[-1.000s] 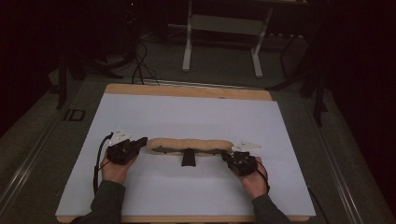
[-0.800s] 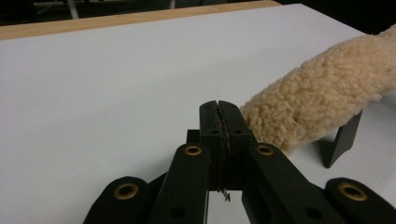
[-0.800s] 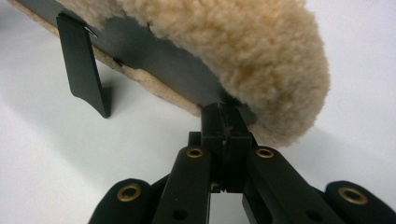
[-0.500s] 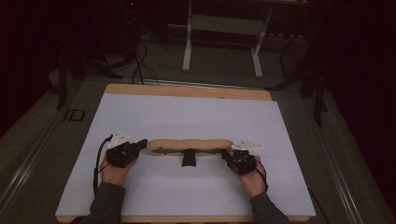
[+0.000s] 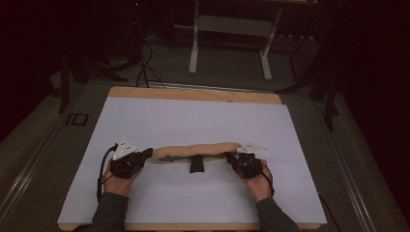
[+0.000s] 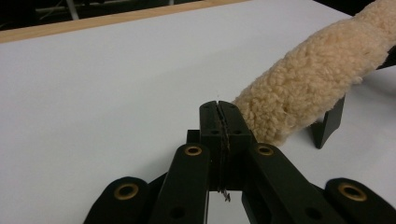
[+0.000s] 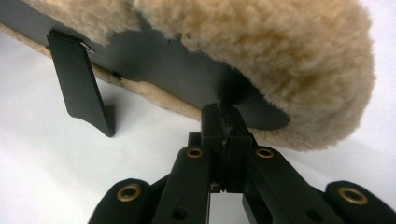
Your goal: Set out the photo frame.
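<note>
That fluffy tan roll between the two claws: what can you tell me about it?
The fluffy tan roll is a long woolly, fleece-like pad lying crosswise on the white table. Its underside is dark and smooth, with a black tab sticking out near the middle. The left claw sits closed at one end, the right claw closed at its dark edge.

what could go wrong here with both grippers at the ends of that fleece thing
1. The left gripper has its jaws shut beside the fleece pad, with no pile between them, so lifting may leave that end behind.
2. The right gripper meets only the dark inner edge; whether it holds is unclear, so it could slip.
3. The loose black strap hangs down and may drag on the white table.
</note>
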